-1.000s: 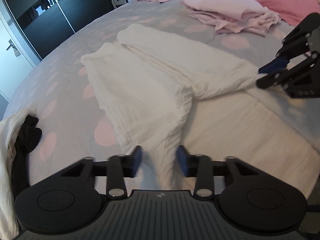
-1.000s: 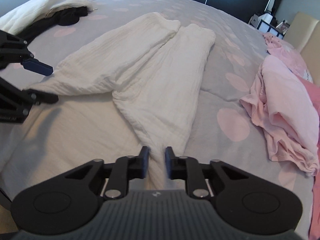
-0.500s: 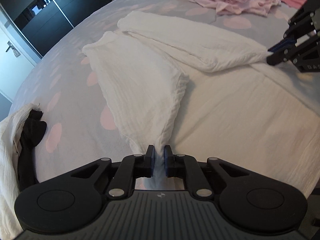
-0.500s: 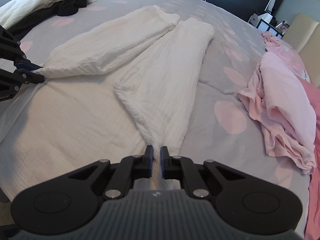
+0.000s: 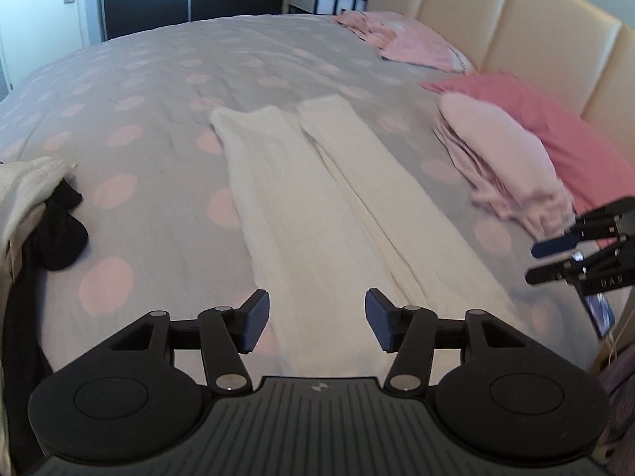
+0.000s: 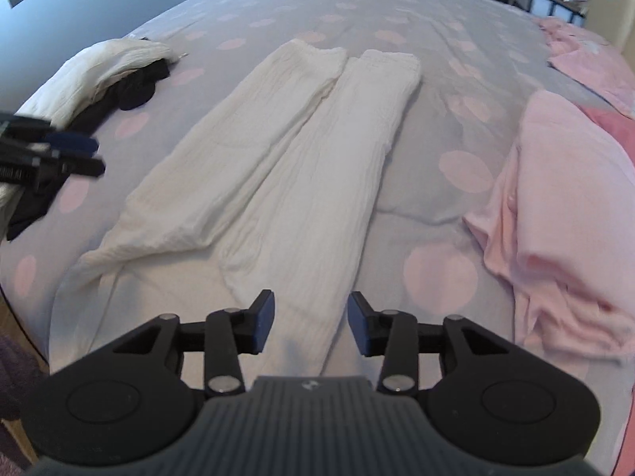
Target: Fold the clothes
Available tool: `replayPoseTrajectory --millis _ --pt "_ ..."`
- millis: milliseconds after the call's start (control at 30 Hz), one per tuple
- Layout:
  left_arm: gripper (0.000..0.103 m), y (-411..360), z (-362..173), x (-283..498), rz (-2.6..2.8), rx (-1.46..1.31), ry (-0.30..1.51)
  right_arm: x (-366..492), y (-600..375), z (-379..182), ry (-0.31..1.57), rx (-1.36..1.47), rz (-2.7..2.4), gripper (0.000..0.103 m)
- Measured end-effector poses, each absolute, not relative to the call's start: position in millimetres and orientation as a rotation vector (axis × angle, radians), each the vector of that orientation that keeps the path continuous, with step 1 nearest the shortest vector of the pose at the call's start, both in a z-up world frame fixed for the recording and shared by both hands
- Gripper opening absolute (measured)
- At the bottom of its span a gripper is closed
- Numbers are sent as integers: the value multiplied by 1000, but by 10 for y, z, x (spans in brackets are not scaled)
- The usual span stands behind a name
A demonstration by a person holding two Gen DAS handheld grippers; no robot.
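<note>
Our left gripper [image 5: 315,323] and right gripper [image 6: 310,323] hang above the near edge of the bed [image 5: 158,71], jaws opening and released, the pads clear of the cloth beneath them. The white trousers [image 6: 278,150] lie flat on the grey, pink-dotted cover, both legs stretched away from us, side by side, touching along most of their length. To our right sits a rumpled pile of pale pink clothes [image 6: 555,214]; to our left, a heap of white and black garments [image 6: 111,75]. Beyond, a pink pillow [image 5: 555,127] rests against the cream headboard [image 5: 528,39].
</note>
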State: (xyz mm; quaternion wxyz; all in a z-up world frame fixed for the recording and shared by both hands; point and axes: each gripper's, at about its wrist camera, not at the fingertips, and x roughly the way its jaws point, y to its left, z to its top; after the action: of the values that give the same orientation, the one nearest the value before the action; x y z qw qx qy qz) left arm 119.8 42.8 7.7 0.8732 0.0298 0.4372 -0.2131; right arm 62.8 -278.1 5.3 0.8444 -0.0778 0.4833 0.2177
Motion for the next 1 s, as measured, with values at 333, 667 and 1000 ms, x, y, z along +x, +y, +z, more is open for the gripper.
replayPoseTrajectory --millis 333,667,1000 --pt "52 470 -375 2442 -527 72 970 2022 -2908 -226 1084 -37 522 44" --pt "49 503 -1003 3511 -598 -71 998 3324 -2940 -720 1112 167 561 45" --pt "46 460 -1186 4362 -622 -140 928 4328 -2806 -851 1070 241 590 45"
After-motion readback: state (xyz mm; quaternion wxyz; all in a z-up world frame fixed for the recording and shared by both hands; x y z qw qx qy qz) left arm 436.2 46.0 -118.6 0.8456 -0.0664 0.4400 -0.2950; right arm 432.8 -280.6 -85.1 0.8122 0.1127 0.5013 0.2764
